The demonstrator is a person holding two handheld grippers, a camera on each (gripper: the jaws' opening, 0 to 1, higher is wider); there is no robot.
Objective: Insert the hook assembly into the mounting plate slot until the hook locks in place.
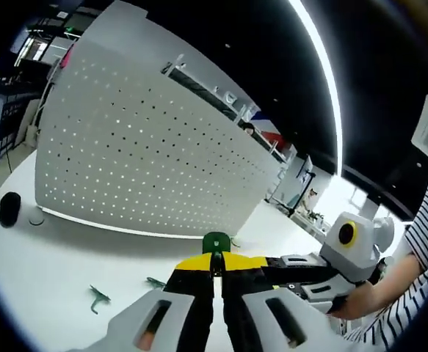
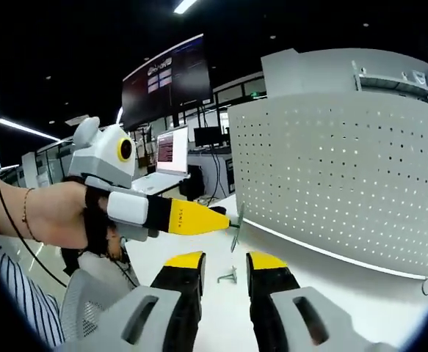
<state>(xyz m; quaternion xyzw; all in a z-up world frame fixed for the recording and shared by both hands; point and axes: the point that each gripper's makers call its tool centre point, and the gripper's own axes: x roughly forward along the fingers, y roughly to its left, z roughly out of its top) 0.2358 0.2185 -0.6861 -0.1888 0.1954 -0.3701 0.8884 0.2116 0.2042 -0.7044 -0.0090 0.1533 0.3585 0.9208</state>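
The green hook (image 1: 215,240) is sitting pinched right at the tips of the left gripper (image 1: 217,270), whose yellow-tipped jaws are standing closed on it with only a thin seam between them. In the right gripper view the same hook (image 2: 235,227) is hanging as a thin piece off the point of the left gripper (image 2: 221,214), which is reaching in from the left with a person's hand (image 2: 67,213) wrapped around its body and a striped sleeve (image 2: 23,308) trailing below.

Just ahead of the held hook, the white perforated mounting plate (image 1: 147,147) is standing upright on the white table (image 1: 37,279); from the right gripper view the hook is hovering just beside the near edge of the plate (image 2: 346,183), and I cannot tell whether it is touching.

The right gripper (image 2: 225,273) is pointing at the plate with its jaws standing apart and nothing between them; a spare hook (image 2: 228,276) is lying on the table beyond the gap. In the left gripper view the right gripper (image 1: 272,262) is coming in from the right, just beside the left one's tips.

Two more green hooks (image 1: 98,298) (image 1: 155,282) are lying on the table to the left of the left gripper's jaws. Well off to the left, near the plate's foot, a dark round object (image 1: 9,208) is resting.
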